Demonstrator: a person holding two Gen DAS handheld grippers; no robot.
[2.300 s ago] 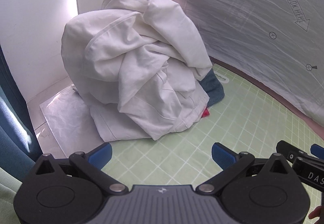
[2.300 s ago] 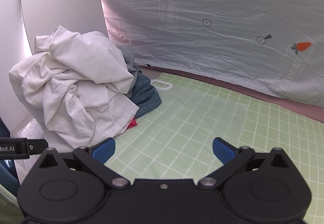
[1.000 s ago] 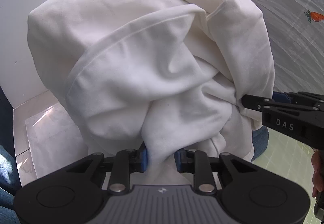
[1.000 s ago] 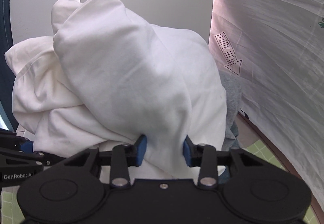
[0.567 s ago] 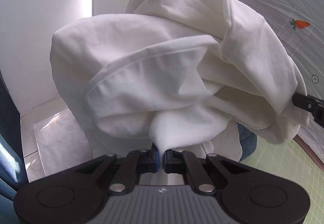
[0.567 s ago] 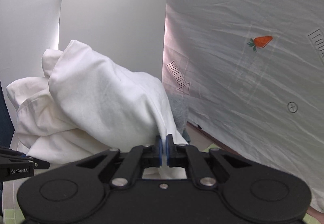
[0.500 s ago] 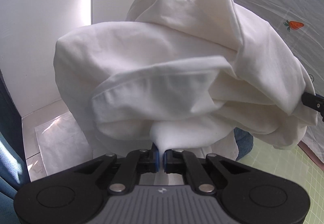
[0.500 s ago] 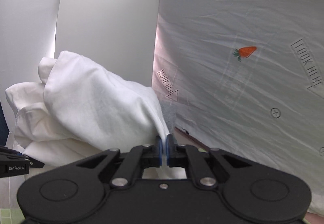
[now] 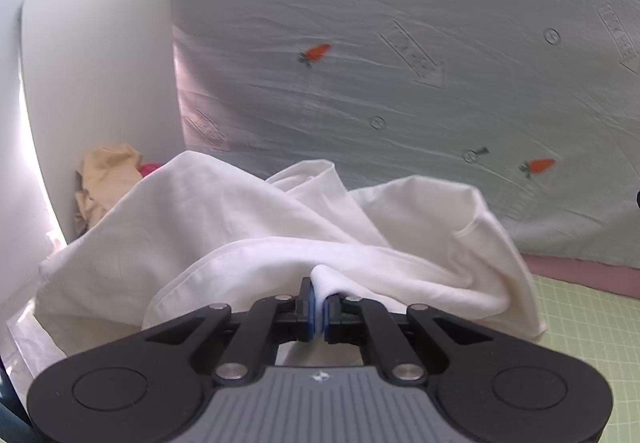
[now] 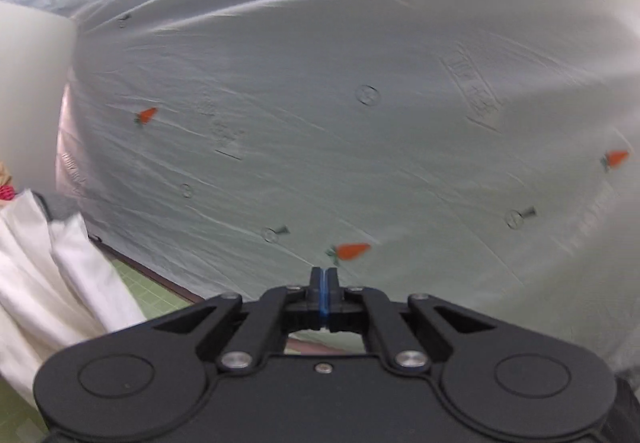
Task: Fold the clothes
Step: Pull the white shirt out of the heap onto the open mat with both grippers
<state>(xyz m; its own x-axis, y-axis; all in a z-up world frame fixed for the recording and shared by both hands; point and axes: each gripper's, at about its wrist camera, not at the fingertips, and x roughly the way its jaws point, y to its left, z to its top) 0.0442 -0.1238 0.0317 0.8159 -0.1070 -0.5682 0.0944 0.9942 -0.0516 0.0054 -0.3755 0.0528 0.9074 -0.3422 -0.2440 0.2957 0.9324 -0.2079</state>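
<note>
A crumpled white garment [image 9: 256, 227] is seen heaped on the green grid mat [image 9: 592, 327] at the bench's left end, a fold of it pinched between the closed left tongs [image 9: 319, 306]. The right tongs [image 10: 325, 297] are pressed together with nothing visible between the blue pads, the garment's edge [image 10: 60, 283] lying well to their left. A tan cloth [image 9: 106, 179] and a pink item are glimpsed behind the heap, against a white panel [image 9: 96, 75]. A carrot-printed sheet [image 10: 320, 123] is hung as the backdrop.
</note>
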